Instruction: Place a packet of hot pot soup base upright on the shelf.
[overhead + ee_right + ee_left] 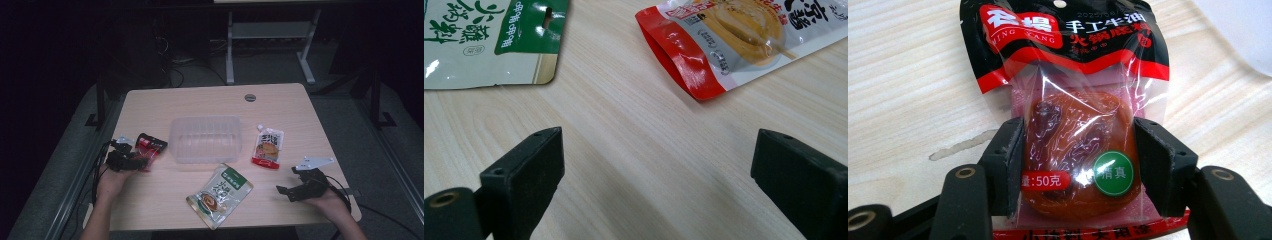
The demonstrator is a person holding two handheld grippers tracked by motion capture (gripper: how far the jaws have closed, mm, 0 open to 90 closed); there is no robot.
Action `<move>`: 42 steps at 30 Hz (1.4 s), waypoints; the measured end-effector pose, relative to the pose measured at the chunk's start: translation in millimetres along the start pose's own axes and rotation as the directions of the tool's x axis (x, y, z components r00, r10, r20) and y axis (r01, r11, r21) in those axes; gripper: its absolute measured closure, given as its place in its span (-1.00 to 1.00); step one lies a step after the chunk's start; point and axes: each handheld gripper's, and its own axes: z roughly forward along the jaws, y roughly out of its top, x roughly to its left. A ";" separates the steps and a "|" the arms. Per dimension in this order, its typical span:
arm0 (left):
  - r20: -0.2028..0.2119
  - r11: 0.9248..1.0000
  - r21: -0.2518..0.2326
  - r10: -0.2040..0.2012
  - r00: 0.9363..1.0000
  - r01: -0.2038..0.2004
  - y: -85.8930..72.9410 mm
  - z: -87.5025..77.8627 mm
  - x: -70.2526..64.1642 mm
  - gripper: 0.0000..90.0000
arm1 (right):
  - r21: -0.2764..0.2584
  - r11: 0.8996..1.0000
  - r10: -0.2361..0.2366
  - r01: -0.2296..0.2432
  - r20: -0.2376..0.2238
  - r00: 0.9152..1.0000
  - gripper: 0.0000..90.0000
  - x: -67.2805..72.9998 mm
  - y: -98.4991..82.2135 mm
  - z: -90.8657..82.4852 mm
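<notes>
A red and black sauce packet (1068, 65) with a clear window lies at the table's left (150, 145). My left gripper (1080, 170) is shut on its lower half, one pad (1008, 160) pressed against each side of the brown block inside. In the high view that gripper (138, 159) sits left of a clear plastic container (205, 139). My right gripper (287, 181) rests open near the front right of the table (280, 107), with bare wood between its jaws (659, 175). A white and red spout pouch (734, 35) lies just ahead of it.
A green and white pouch (220, 195) lies at the front middle, its corner at the top left of the right gripper view (489, 35). The spout pouch (268, 146) is right of the container. A grey grommet (250, 97) sits near the far edge.
</notes>
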 end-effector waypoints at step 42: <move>0.185 0.994 -0.035 0.107 0.977 -0.103 -34.9 -79.5 -31.3 -0.08 | -0.038 0.997 0.065 -0.066 -0.018 0.998 -0.68 4.8 9.4 -8.4</move>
